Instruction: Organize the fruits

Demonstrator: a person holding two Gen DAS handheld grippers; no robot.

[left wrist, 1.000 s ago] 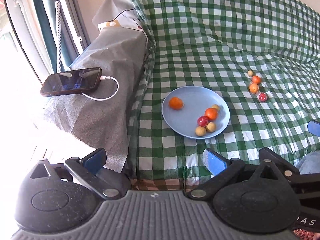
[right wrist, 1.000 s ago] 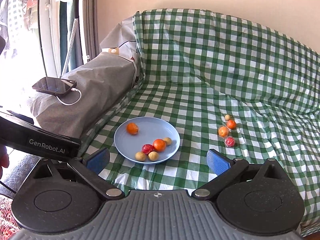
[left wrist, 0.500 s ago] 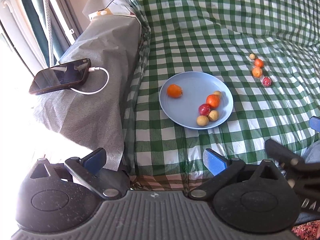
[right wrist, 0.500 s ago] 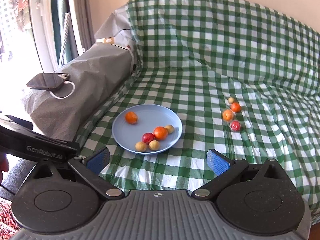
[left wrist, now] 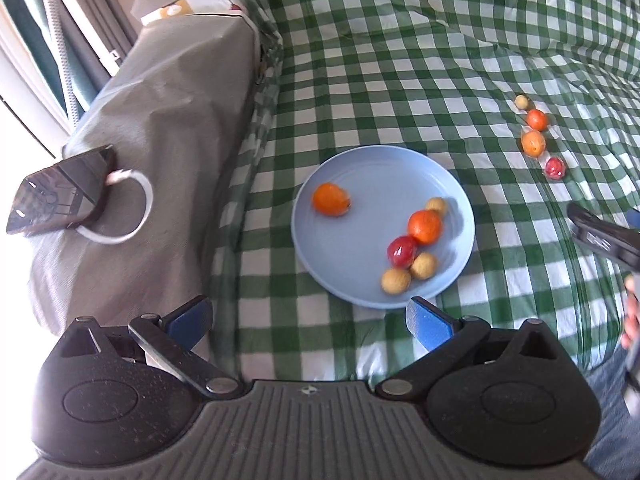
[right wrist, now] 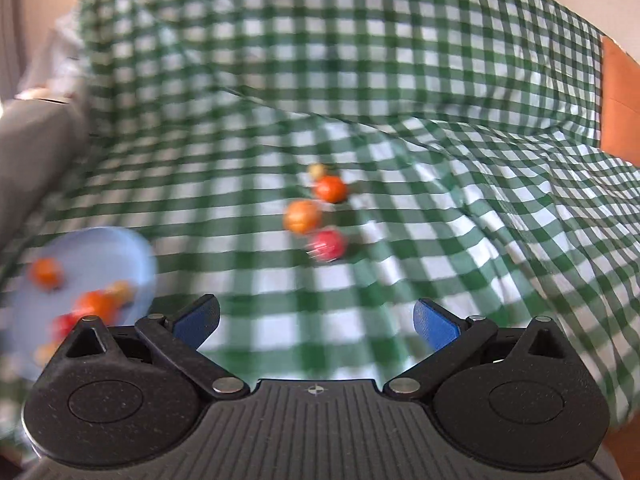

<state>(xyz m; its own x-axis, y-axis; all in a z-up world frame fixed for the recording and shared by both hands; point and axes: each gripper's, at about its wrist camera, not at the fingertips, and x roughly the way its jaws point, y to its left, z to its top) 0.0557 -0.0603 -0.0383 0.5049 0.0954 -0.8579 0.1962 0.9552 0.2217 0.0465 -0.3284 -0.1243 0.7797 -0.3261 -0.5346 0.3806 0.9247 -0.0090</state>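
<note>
Left gripper [left wrist: 310, 318]: jaws spread wide, nothing between them, hanging over the near edge of the checked cloth [left wrist: 400, 60]. We find it lower and closer than half a second ago; the plate [left wrist: 360, 176] now fills more of its view, just ahead of the right fingertip.

Right gripper [right wrist: 316, 320]: jaws likewise apart and empty. We note it has swung to the right since the earlier frame; its view is now motion-blurred, the plate pushed to the left edge and the loose fruits brought near centre.

Plate, left view: an orange fruit [left wrist: 330, 199] alone at the left; at the right a cluster of a second orange fruit [left wrist: 425, 227], a red fruit [left wrist: 401, 251] and three small tan fruits [left wrist: 423, 265], touching or nearly so.

Loose fruits on the cloth, well apart from the plate, in a short line: tan [right wrist: 318, 170], orange [right wrist: 330, 189], paler orange [right wrist: 302, 216], red [right wrist: 328, 244].

Left view only: a phone [left wrist: 60, 192] with a white cable [left wrist: 136, 216] on the grey-covered armrest [left wrist: 168, 120]; the right gripper's body and part of a hand [left wrist: 632, 312] at the right edge.

Right view only: an orange strip [right wrist: 620, 100] beyond the cloth's right end.
</note>
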